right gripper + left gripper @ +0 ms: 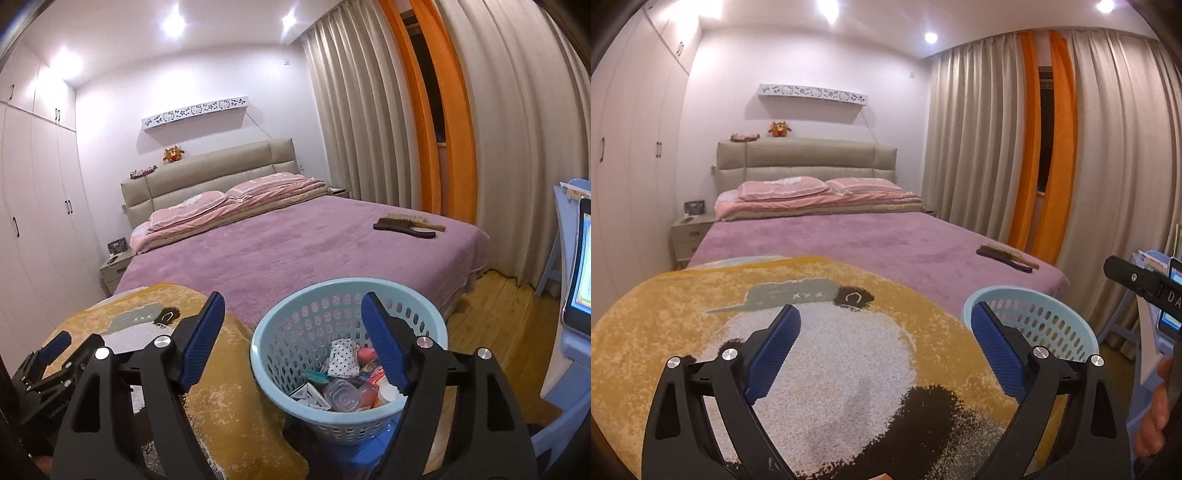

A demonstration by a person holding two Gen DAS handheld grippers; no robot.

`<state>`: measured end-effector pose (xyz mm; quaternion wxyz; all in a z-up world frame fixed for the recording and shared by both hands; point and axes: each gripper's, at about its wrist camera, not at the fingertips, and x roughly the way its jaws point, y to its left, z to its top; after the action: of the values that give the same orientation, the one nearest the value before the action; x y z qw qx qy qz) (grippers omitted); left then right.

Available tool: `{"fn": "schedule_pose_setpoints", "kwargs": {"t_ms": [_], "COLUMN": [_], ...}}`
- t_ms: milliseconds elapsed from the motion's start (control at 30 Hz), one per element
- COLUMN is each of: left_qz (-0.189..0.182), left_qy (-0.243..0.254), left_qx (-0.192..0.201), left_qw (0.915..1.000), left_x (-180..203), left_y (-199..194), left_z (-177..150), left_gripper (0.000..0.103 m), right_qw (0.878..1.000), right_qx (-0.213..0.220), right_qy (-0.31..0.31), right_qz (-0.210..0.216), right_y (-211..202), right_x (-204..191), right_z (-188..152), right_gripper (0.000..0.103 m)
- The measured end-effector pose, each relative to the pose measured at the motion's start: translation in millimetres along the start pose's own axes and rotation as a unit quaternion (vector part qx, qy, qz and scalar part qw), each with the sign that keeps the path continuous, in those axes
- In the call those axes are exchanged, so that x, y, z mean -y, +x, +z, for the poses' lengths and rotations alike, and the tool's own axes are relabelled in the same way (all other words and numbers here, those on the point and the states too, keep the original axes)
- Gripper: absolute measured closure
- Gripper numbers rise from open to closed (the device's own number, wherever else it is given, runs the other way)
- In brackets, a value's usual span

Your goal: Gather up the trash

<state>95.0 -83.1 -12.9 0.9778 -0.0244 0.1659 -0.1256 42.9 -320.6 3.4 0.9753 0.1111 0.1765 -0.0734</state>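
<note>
Bedroom scene, both wrist views facing the bed (314,243) with its purple cover. Left gripper (886,350) spread wide, nothing between its blue pads (774,350); it hovers above a yellow plush blanket (665,332) with a panda pattern, which lies over the foot of the bed. Right gripper (293,339) likewise spread wide and holding nothing, positioned over the near rim of a light-blue perforated basket (280,369). Basket stands just beside the blanket, at the foot of the bed, over the wooden floor (495,314). Trash (347,384) sits inside the basket: a polka-dot piece, clear plastic lids or containers, red and orange wrappers, a small printed carton; individual items partly hidden by the right finger. In the left view the basket (1038,325) shows behind the right-hand pad, and part of the right gripper's body enters at the frame's right edge. Two brushes (410,225) lie on the bed cover near its window-side edge, touching or nearly so. Pink pillows (207,206) and folded bedding at the headboard. Beige and orange curtains (406,110) along the right wall; white wardrobe (37,221) on the left.
</note>
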Motion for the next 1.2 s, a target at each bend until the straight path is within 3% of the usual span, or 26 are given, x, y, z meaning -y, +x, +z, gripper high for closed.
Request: {"fn": "schedule_pose_setpoints", "kwargs": {"t_ms": [433,800,1200], "left_qz": [-0.007,-0.012,0.007], "left_qy": [0.004,-0.022,0.011], "left_qx": [0.008,-0.015,-0.003], "left_qw": [0.9999,0.9996,0.9999], "left_x": [2,-8,3], "left_y": [-5,1,-3], "left_z": [-4,-5,-7], "left_gripper": [0.007,0.007,0.007], "right_qw": [1.000,1.000,1.000], "right_qx": [-0.009,-0.016,-0.016], "right_qy": [-0.013,-0.004,-0.005], "right_qz": [-0.017,-0.015,-0.016], "right_y": [6,12,12], "right_x": [-4,-2,-1], "right_z": [-4,-6,-7], "right_gripper": [0.030,0.030,0.030]}}
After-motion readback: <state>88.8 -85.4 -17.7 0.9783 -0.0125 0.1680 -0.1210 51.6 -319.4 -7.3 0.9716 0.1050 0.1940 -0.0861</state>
